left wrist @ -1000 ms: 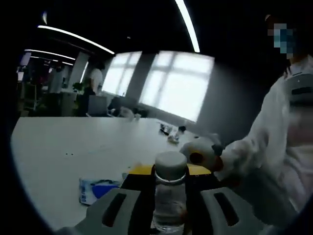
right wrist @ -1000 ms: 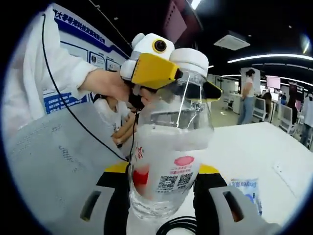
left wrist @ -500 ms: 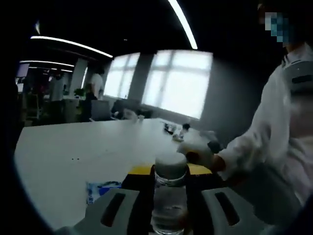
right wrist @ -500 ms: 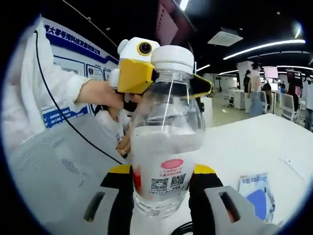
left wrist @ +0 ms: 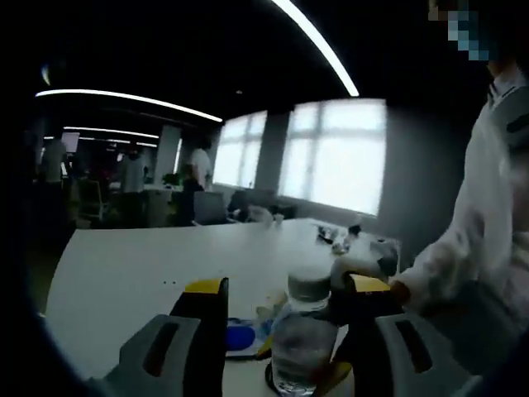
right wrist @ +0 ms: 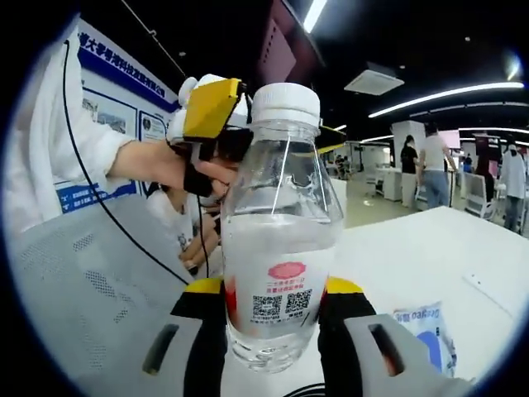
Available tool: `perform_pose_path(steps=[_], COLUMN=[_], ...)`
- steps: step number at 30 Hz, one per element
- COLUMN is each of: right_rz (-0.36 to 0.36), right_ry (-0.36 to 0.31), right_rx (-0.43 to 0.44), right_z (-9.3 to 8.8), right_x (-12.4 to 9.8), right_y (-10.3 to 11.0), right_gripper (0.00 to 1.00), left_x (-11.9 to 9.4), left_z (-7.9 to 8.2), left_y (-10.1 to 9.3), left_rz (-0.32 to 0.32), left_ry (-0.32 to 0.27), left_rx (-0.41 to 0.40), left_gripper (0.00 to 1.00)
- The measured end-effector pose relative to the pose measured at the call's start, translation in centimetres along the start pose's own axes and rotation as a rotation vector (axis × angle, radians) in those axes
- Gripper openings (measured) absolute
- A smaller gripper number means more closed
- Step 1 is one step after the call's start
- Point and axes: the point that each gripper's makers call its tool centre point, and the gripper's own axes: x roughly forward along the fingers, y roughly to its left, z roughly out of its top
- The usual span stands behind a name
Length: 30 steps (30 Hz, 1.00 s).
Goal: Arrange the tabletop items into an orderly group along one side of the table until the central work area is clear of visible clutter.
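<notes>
Bottle [right wrist: 279, 240] of water sits upright between the right gripper [right wrist: 273, 331] jaws, clamped at the lower body, white cap on top, pink logo and QR codes on the label facing the camera. About two-thirds full, clear plastic. Held just above the white table [right wrist: 413, 248].

Left gripper [right wrist: 216, 107] shows up behind the bottle in the right gripper view, yellow and white, level with the cap, carried by a hand [right wrist: 186, 169] in a white sleeve. Looks apart from the bottle there.

From the left gripper view: same bottle [left wrist: 302, 347] low in the frame, grey-looking cap up top, sitting nearer the right jaw of the left gripper [left wrist: 281, 331]. Jaws spread wide, gap on the left side of the bottle, so released, not squeezing anything.

Blue and white packet [right wrist: 426, 331] lies flat on the table off to the right of the bottle; also visible as a blue patch [left wrist: 240, 337] between the left jaws. Black cable [right wrist: 99, 194] runs down past the sleeve.
</notes>
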Motion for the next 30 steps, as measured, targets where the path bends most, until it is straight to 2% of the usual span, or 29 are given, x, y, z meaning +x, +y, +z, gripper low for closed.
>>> perform_pose_path(steps=[3,9,22,24,26,30], right_rz=[-0.002,-0.008,-0.027,-0.033,-0.045,-0.052], right_ry=[0.001,0.002,0.02,0.02,0.022,0.021], right_rx=[0.006,0.02,0.031,0.042,0.047,0.058], right_z=[0.0,-0.1,-1.0,-1.2,-1.3,-1.4], right_x=[0.2,0.5,0.9,1.0,1.1,1.5], right_y=[-0.2,-0.7,-1.7,-2.0,-2.4,-2.8], right_gripper=[0.39,0.39,0.39,0.39,0.4,0.4], left_x=[-0.4,-0.6,-1.8,-1.9,-2.0,-2.3], left_z=[-1.3,-2.1,-3.3,-3.8,-4.7,-5.6], left_y=[0.7,1.5,1.7,1.6,1.4,1.3], left_rz=[0.054,0.118,0.152,0.155,0.15,0.153], left_ry=[0.035,0.054,0.063,0.072,0.108,0.121], left_rx=[0.0,0.005,-0.061,-0.069,-0.073,-0.075], left_gripper=[0.73,0.95,0.95,0.95,0.93,0.93])
